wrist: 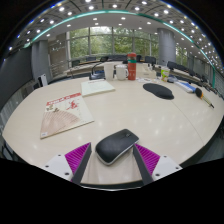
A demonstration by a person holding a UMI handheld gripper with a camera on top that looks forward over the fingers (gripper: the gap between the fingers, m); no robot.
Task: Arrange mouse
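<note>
Between the two magenta pads [77, 154] of the tool [112, 158], a dark mouse [117, 145] is seen lying on the pale table [130, 110], tilted a little. The fingers are spread, with a narrow gap visible between the mouse and each pad, so the mouse is not pinched and rests on the table. Beyond the mouse and to its left, an open magazine [66, 113] is laid flat. Further beyond the mouse, a white booklet [97, 87] is placed. Beyond the mouse and to its right, a dark oval mousepad [158, 90] is laid. At the table's far side from the mouse, several containers [126, 69] are grouped, too small to be told apart.
</note>
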